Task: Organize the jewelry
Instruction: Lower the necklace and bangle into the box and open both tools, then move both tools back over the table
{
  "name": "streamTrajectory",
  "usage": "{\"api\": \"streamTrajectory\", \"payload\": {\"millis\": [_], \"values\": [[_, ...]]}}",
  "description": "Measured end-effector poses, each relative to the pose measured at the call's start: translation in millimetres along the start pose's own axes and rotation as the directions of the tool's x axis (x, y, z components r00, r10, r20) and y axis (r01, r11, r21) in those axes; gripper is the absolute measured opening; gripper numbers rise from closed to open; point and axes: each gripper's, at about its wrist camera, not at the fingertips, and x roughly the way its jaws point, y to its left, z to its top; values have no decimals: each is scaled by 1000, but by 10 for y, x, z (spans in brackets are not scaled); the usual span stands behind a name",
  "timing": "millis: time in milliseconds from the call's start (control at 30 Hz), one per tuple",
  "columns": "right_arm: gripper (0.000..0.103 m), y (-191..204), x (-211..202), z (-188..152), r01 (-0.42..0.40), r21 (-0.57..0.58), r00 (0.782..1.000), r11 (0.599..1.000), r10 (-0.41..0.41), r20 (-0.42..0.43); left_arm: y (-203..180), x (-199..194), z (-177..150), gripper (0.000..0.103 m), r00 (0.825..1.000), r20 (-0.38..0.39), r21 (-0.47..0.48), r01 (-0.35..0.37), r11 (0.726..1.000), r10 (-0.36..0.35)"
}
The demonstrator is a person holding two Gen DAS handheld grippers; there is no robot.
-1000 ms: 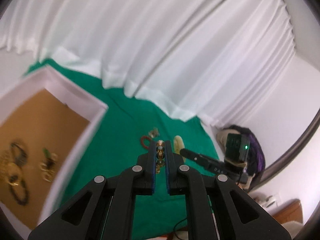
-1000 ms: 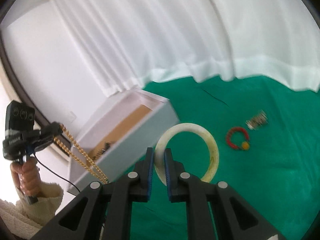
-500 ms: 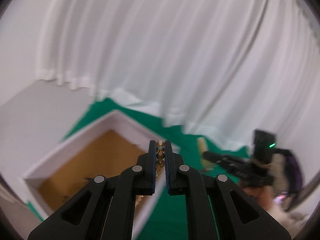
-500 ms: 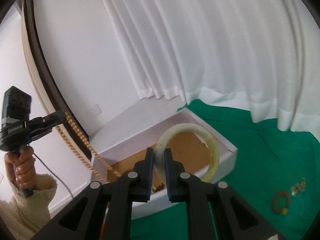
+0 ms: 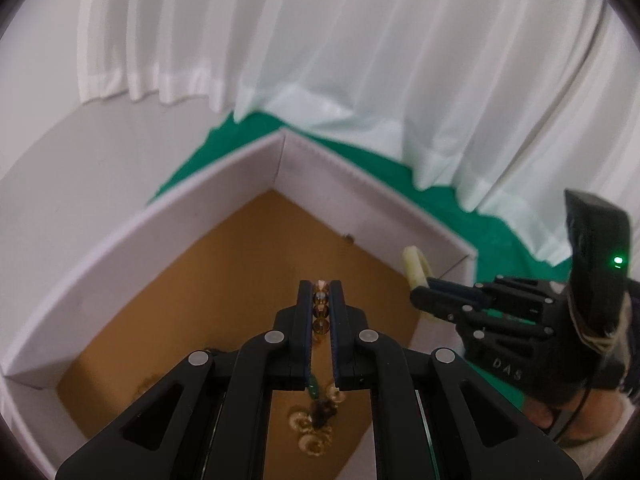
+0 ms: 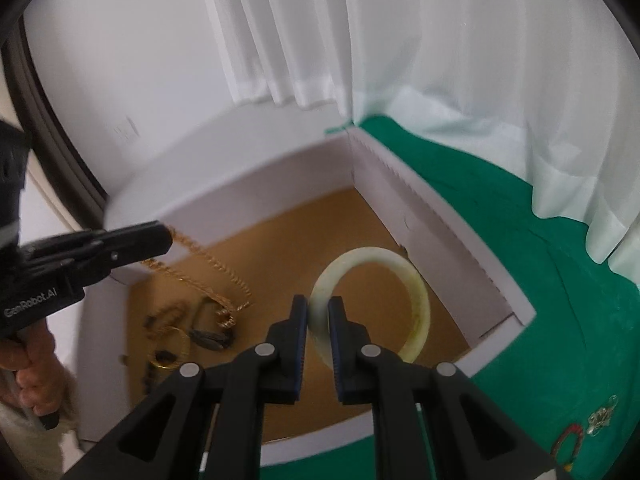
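My left gripper [image 5: 320,292] is shut on a gold bead chain [image 5: 320,314] and holds it over the open white box [image 5: 180,216] with a brown floor. In the right wrist view the chain [image 6: 212,268] hangs from it into the box [image 6: 440,216], its lower end among the jewelry. My right gripper [image 6: 318,312] is shut on a pale jade bangle [image 6: 416,300], held above the box's right half. The bangle [image 5: 416,268] also shows edge-on in the left wrist view.
Several bracelets and rings [image 6: 180,336] lie on the box floor at the left. A red bead bracelet [image 6: 566,442] and a small silver piece [image 6: 600,426] lie on the green cloth [image 6: 560,320] at the right. White curtains hang behind.
Both grippers have swung from the green cloth to above the box and lowered. The chain's end now rests inside the box and the bangle is over the box floor.
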Motion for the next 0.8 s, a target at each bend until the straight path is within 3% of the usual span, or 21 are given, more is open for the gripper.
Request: {"api": "streamTrajectory", "payload": {"millis": [167,233,267,300,333,400,667,800], "values": [[13,12,323,-74,55,-26,997,998,-56,-47,7,353,-178,9,995,-85,28,-57,998,60],[13,26,376,-99,49,-22,997,999,-50,-54,4,424,-246,31,990,-116,34,-82,996,85],[14,25,382,-107,49,-17,997,999,-50,-57,9,428,-267,51,988,-119,36,-95,995,99],[18,29,371,-99,51,-10,997,999,-52,-55,4,392,-282,65,987,-109,38,-115,993,119],[23,31,335,-101,54,-3,997,999,-54,-47,1,332,-289,69,986,-91,43,-139,989,142],[55,49,181,-105,56,16,998,998,-56,-8,-39,144,-294,80,983,-44,57,-177,983,180],[60,177,-676,-367,70,36,987,997,-74,144,-535,-684,-609,96,969,156,126,-213,969,193],[60,122,-965,-856,107,48,979,993,-113,170,-924,-885,-1068,97,981,162,183,-139,973,110]]}}
